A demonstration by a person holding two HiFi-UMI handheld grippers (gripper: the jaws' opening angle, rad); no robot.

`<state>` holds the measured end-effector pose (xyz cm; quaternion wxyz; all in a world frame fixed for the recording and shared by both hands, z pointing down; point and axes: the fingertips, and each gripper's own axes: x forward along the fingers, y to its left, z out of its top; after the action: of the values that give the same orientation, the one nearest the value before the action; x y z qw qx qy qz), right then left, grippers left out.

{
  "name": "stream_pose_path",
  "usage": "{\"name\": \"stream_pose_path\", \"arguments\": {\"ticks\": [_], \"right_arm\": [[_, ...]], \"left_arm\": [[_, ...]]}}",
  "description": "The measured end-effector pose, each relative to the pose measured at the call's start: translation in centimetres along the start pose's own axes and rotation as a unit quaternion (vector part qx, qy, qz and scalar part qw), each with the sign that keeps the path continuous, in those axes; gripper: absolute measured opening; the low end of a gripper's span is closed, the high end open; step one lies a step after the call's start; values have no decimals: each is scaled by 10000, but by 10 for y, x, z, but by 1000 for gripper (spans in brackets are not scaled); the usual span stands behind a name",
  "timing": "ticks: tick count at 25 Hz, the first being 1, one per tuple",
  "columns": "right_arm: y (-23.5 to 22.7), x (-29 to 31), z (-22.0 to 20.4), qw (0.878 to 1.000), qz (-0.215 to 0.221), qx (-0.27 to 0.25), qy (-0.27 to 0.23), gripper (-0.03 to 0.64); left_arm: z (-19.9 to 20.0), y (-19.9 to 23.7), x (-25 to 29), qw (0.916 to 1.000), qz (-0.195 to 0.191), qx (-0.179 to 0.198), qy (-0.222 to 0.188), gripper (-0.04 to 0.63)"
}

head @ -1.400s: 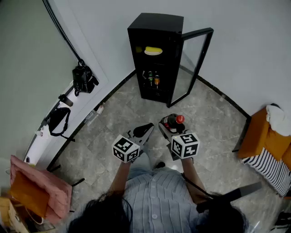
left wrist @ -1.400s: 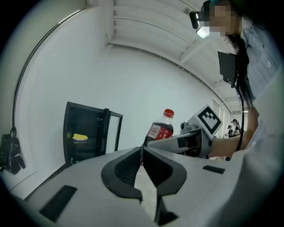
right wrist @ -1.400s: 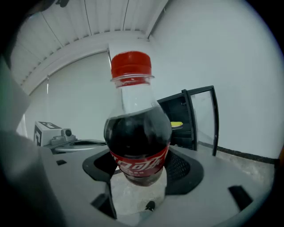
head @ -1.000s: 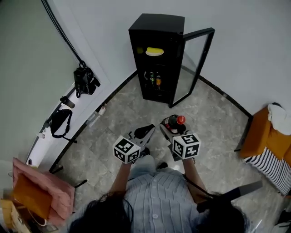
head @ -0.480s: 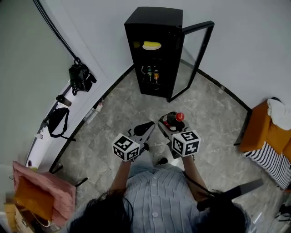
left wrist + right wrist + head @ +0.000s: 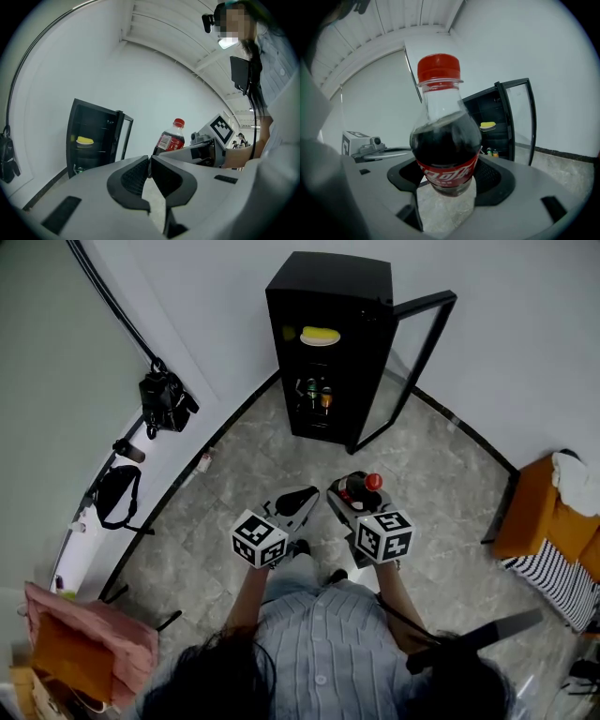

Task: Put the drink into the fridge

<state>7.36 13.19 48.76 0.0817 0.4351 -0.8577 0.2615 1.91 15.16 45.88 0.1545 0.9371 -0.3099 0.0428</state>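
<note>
While the person stands on the grey stone floor point(image 6: 234, 474) facing the black mini fridge point(image 6: 328, 296), the right claw point(image 6: 449, 183) is clenched on the cola bottle point(image 6: 445, 154), with its two jaws pressing the lower body at the red label. The bottle is upright in the grasp, red cap uppermost, with dark liquid filling it to the shoulder. In the head view the cola bottle point(image 6: 360, 489) is held in the air in front of the person's body, well apart from the fridge.

The left claw point(image 6: 150, 165) is closed, jaws together, with nothing between them. It is held just beside the right claw, on the bottle's left.

The fridge's glass door point(image 6: 420, 362) is swung open to the right. A yellow item point(image 6: 321, 336) lies on an upper shelf, and several small drink containers point(image 6: 315, 396) stand on a lower shelf.
</note>
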Motion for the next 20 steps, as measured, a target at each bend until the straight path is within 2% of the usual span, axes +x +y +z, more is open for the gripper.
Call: {"name": "stream_pose_path", "arguments": {"ticks": [10, 20], "right_arm": [[8, 57, 22, 9995, -253, 174, 16, 296], [20, 88, 21, 9989, -378, 280, 25, 296]], "left_arm": [[25, 68, -1, 9996, -284, -31, 36, 11], [26, 100, -10, 9988, -496, -46, 7, 11]]}}
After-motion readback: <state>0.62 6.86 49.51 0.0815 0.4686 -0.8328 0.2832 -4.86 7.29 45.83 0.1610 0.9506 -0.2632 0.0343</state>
